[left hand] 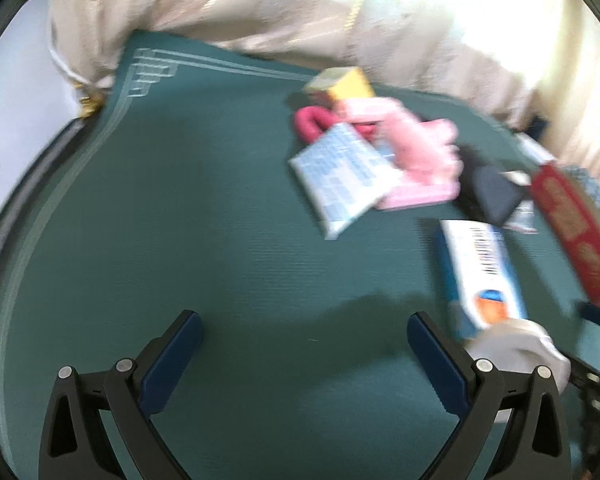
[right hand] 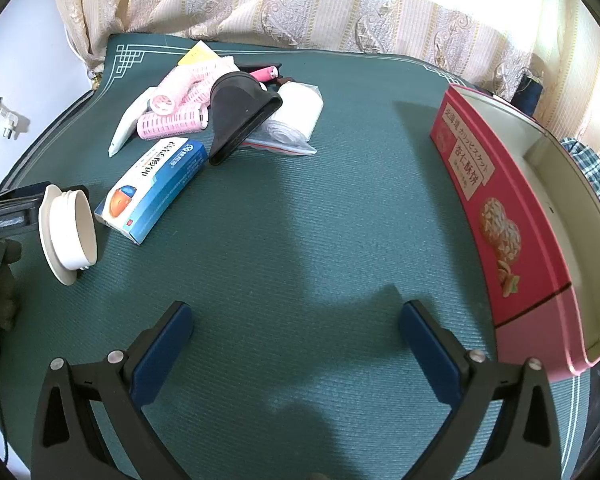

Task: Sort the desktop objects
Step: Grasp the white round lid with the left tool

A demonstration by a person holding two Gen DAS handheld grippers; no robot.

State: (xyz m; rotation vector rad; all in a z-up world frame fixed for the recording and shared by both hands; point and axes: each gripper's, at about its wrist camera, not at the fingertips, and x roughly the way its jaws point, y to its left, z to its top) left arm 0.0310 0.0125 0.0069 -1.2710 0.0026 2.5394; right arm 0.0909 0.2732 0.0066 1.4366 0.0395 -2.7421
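My left gripper is open over bare green mat, nothing between its fingers; this view is blurred. Ahead to the right lie a blue-white packet, pink hair rollers, a black nozzle and a blue-white medicine box. A white lid sits just outside the right finger. My right gripper is open and low over the mat, holding nothing. Far left of it are the medicine box, the white lid on its edge, the rollers and the nozzle.
An open pink biscuit tin stands along the right side, seen as a red tin in the left wrist view. A white roll, a zip bag and a white tube lie in the pile. Curtains hang behind the table.
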